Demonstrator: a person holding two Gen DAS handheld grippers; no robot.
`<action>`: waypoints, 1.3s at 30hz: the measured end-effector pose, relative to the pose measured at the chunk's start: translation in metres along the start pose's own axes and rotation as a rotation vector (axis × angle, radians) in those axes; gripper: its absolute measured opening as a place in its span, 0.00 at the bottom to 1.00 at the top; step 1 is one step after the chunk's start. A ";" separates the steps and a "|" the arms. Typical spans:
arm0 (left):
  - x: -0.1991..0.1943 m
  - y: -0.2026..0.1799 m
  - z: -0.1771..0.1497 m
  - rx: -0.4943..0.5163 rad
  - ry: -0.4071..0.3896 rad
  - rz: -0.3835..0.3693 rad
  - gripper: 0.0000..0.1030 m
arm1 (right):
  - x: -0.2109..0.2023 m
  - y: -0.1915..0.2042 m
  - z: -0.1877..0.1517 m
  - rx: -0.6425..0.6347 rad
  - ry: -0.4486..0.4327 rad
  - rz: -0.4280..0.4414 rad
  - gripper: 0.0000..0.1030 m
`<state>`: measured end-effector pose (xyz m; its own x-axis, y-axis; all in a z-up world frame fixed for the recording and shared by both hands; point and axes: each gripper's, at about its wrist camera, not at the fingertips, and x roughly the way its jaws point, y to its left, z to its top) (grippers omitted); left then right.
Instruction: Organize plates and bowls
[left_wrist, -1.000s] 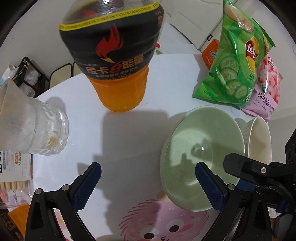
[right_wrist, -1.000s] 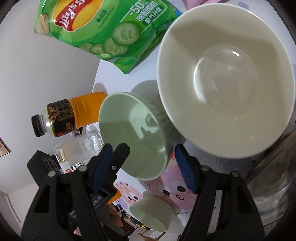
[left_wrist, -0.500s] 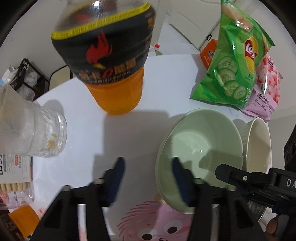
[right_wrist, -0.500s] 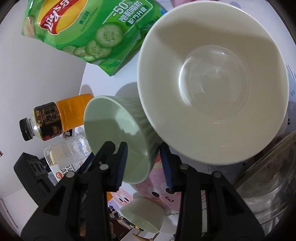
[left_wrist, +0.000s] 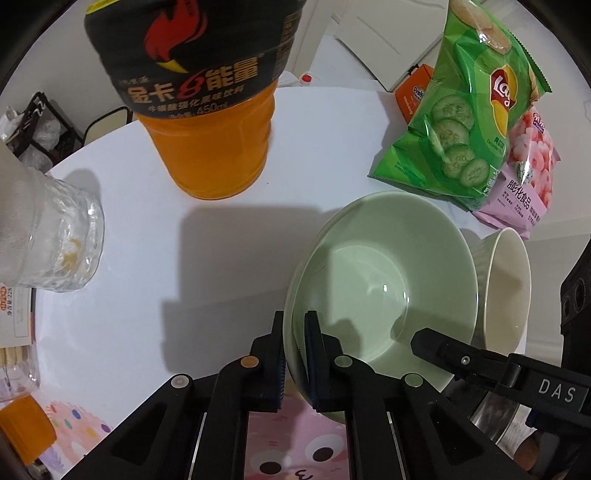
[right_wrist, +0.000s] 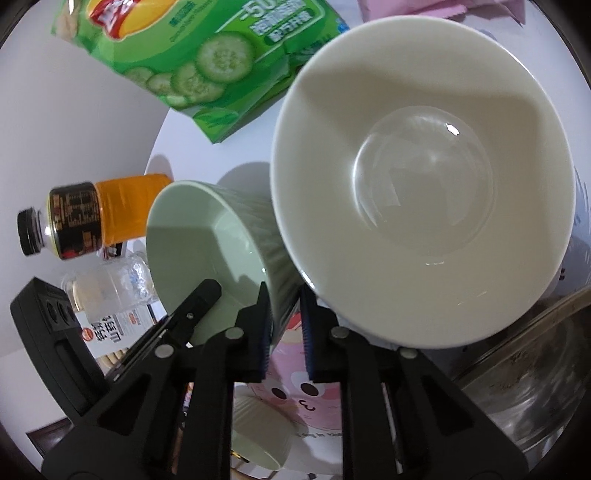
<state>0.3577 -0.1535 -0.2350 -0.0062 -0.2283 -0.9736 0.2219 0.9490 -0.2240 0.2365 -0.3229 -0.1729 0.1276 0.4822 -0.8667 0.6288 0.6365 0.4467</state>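
The left gripper (left_wrist: 294, 334) is clamped on the near rim of the green bowl (left_wrist: 384, 284), one finger inside the wall and one outside. The right gripper (right_wrist: 284, 314) pinches the same bowl (right_wrist: 207, 240) by its ribbed wall on the opposite side, so both tongs grasp it at once; in the left view the right tool's finger (left_wrist: 443, 345) reaches in over the bowl's far edge. The green bowl is tilted, its mouth turned toward the left camera, above the white table (left_wrist: 147, 258) and a pink cartoon mat (left_wrist: 295, 443). Just beside it on the right stands a cream bowl (left_wrist: 506, 291), also tipped; whether the two touch cannot be told, though in the right view the cream bowl (right_wrist: 424, 184) overlaps the green one's wall. Behind them lie a green chip bag (left_wrist: 469, 122) and a pink snack bag (left_wrist: 524, 184). Farther left an orange drink bottle (left_wrist: 210, 122) stands upright, with a glass (left_wrist: 55, 243) near the table's left edge. A metal pot (right_wrist: 535, 387) sits at the lower right of the right view.
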 end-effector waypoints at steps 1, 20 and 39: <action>0.000 0.000 -0.002 0.000 -0.004 0.002 0.08 | 0.001 0.002 -0.001 -0.012 0.001 -0.006 0.16; -0.031 -0.007 -0.018 0.009 -0.059 0.014 0.08 | 0.005 0.032 -0.018 -0.111 -0.006 -0.012 0.16; -0.070 -0.016 -0.062 0.011 -0.116 0.018 0.08 | -0.011 0.034 -0.039 -0.151 -0.054 0.007 0.16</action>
<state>0.2943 -0.1390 -0.1658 0.1104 -0.2350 -0.9657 0.2313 0.9510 -0.2050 0.2266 -0.2826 -0.1397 0.1755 0.4563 -0.8724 0.5054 0.7187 0.4775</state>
